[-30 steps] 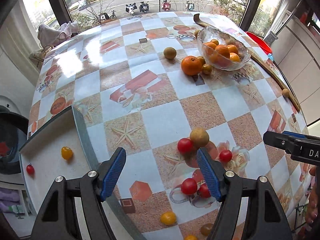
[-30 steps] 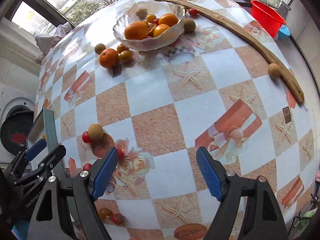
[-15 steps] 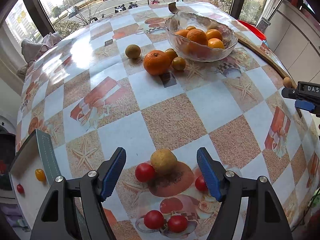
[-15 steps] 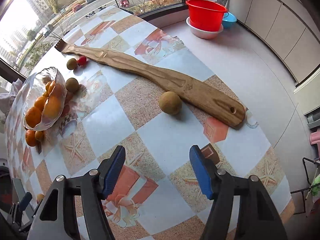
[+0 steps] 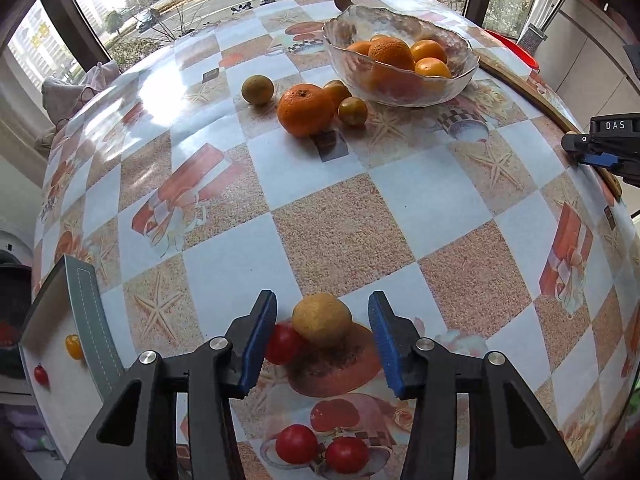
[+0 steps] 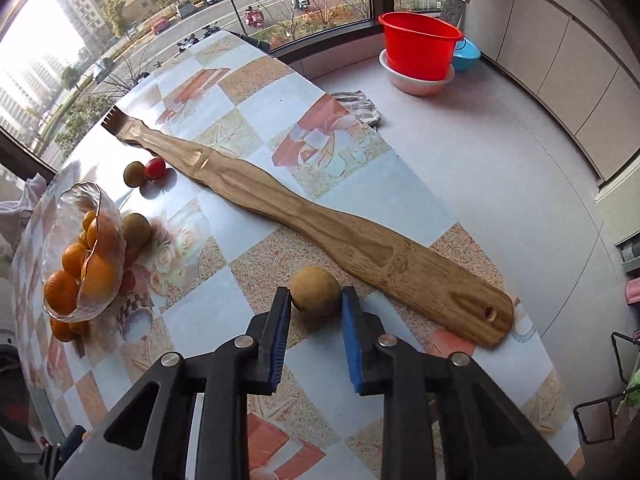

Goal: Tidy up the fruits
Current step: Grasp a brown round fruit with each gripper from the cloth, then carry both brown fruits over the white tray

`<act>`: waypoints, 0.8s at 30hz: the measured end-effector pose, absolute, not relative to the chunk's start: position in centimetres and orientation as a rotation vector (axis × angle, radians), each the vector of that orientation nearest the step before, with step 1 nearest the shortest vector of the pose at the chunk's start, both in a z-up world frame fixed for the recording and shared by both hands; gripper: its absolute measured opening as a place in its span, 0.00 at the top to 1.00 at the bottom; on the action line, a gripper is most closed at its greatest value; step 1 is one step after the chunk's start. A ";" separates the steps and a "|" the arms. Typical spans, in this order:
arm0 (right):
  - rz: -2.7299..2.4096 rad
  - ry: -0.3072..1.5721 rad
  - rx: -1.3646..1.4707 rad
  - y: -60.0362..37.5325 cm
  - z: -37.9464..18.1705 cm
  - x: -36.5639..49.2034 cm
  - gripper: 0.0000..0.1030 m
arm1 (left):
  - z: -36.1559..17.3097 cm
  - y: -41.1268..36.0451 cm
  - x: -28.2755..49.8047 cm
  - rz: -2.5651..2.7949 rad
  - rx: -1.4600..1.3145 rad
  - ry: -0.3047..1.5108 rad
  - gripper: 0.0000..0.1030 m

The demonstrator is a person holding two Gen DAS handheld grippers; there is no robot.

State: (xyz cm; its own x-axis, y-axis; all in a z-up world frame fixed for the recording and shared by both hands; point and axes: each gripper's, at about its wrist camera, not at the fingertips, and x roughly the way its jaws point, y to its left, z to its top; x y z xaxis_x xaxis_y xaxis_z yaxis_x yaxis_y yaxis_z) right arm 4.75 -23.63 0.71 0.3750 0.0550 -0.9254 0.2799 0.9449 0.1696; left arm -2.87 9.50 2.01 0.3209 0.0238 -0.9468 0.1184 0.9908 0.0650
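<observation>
With several oranges already in the glass bowl (image 5: pixel 400 68), we bracket two tan fruits on the table (image 5: pixel 340 232), left tool (image 5: pixel 322 338) spread around one (image 5: pixel 322 319), right tool (image 6: pixel 312 320) narrowed around the other (image 6: pixel 315 289), neither lifted, many loose.

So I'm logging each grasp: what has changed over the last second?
Both tongs advanced and narrowed: the left tongs now straddle a brown fruit, the right tongs swung over to close around the brown fruit beside the wooden paddle. The glass bowl stayed put.
</observation>
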 end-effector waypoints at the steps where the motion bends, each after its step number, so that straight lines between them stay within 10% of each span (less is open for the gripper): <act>1: -0.130 1.188 0.329 -23.6 0.7 4.5 0.73 | 2.1 9.6 -2.9 -0.061 0.133 1.241 0.64; 24: 0.126 1.281 0.321 -16.1 2.8 -2.9 0.74 | 3.3 10.9 -3.9 -0.142 0.010 1.213 0.71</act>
State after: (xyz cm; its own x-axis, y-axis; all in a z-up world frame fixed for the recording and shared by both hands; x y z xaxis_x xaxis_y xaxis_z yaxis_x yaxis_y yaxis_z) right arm -2.86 -16.09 2.82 0.2863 0.2691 -0.9196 0.0854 0.9488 0.3043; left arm -3.89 10.94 3.33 0.3426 -0.1043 -0.9337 0.1150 0.9910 -0.0685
